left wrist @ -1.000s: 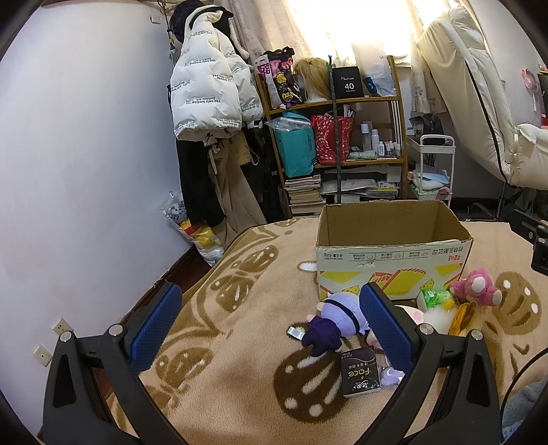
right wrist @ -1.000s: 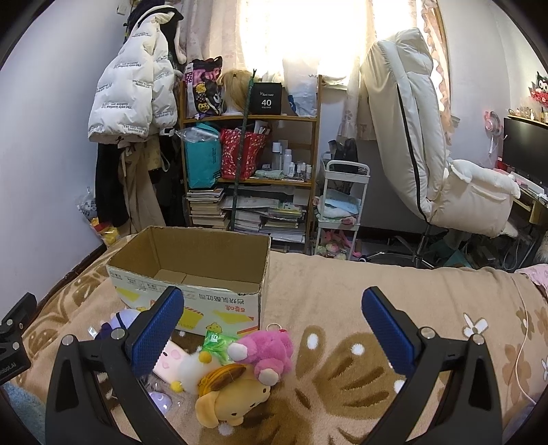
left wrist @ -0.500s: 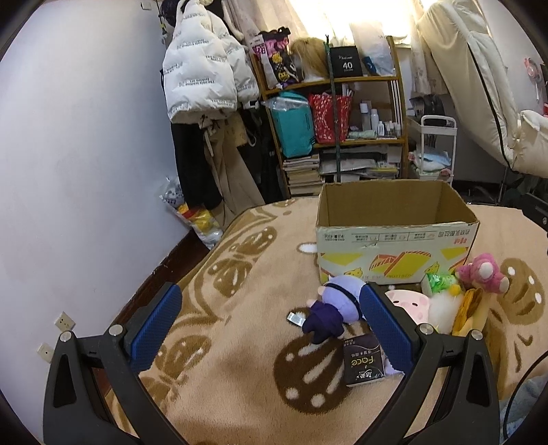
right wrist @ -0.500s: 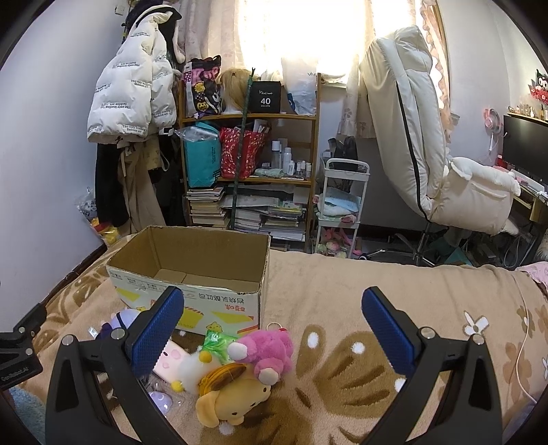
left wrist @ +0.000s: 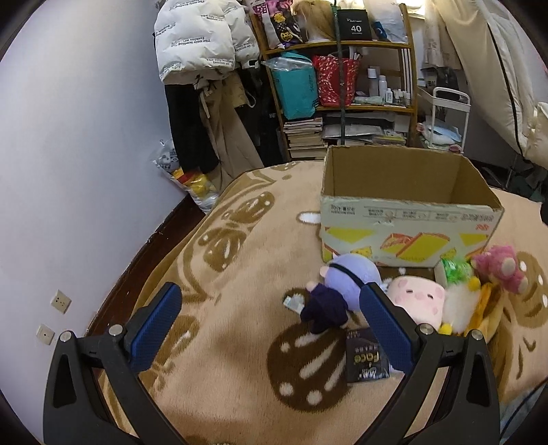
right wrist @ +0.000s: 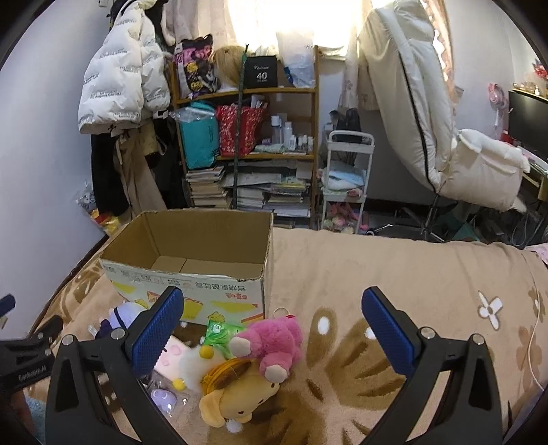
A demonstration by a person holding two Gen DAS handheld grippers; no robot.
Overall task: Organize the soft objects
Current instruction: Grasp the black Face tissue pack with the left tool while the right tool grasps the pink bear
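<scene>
Left wrist, pink plush [left wrist: 419, 301] behind tongs [left wrist: 270, 316]

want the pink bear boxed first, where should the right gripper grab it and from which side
Grip the pink bear across its round body, coming down from above. It lies on top of the yellow plush, so its sides are exposed. The right gripper is already open wide.

Pink plush [right wrist: 274, 342], lavender doll [left wrist: 346, 280], yellow-printed box [left wrist: 407, 236], tan brown-patterned blanket [left wrist: 239, 274].

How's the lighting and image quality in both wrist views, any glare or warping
Right wrist view: the window is blown out white, though the box and toys stay sharp. Left wrist view: even light, little glare. Both show fisheye bending and dark corners.
</scene>
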